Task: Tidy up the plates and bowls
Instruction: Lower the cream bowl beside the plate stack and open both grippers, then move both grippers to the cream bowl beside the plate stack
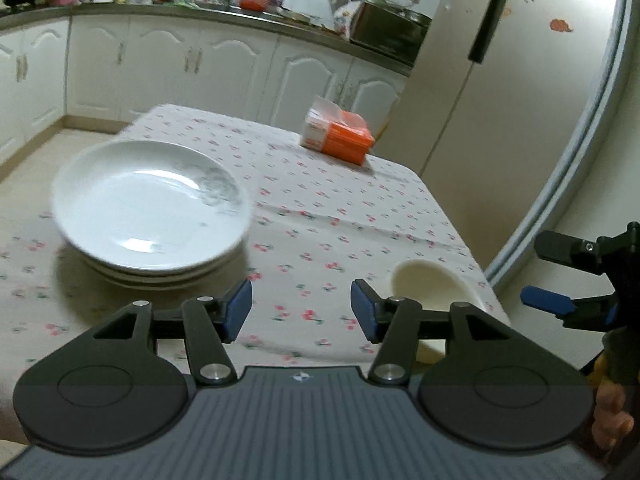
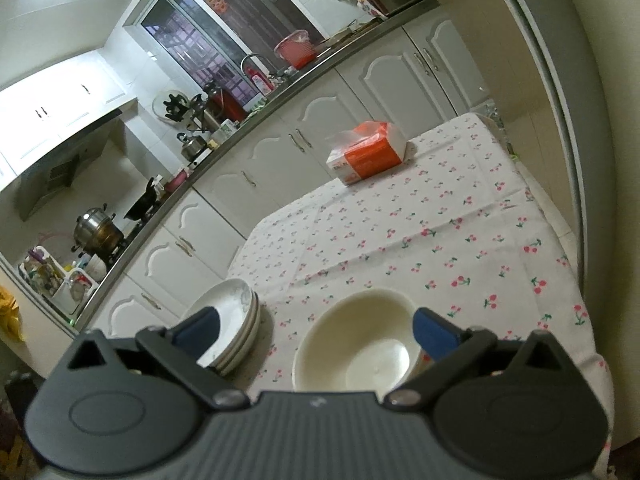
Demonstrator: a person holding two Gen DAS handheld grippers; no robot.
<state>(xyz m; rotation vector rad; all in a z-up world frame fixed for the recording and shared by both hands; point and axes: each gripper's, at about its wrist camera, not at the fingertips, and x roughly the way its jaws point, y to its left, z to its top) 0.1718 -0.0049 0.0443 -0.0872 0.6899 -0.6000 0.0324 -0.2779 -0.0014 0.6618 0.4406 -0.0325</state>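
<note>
**Bowl and plate stack on the bench, both grippers open**

The left gripper [image 1: 301, 307] hangs open over bare cloth; its body hides part of the cream bowl [image 1: 430, 286]. The right gripper [image 2: 316, 326] is spread wide around the bowl's rim, pads clear. The bowl sits upright and empty. Left of it, apart, stacked white plates [image 1: 150, 208] lie flat, nothing in them. Farther back lies an orange tissue pack [image 1: 340, 136].

A home kitchen — white panelled cabinets [image 2: 280, 152] run under a long counter [image 1: 200, 10] crowded with a kettle [image 2: 192, 146], pots and a sink tap [image 2: 252, 60]. A fridge [image 1: 520, 100] stands beside the table [image 2: 440, 240] — its cloth printed with cherries.
</note>
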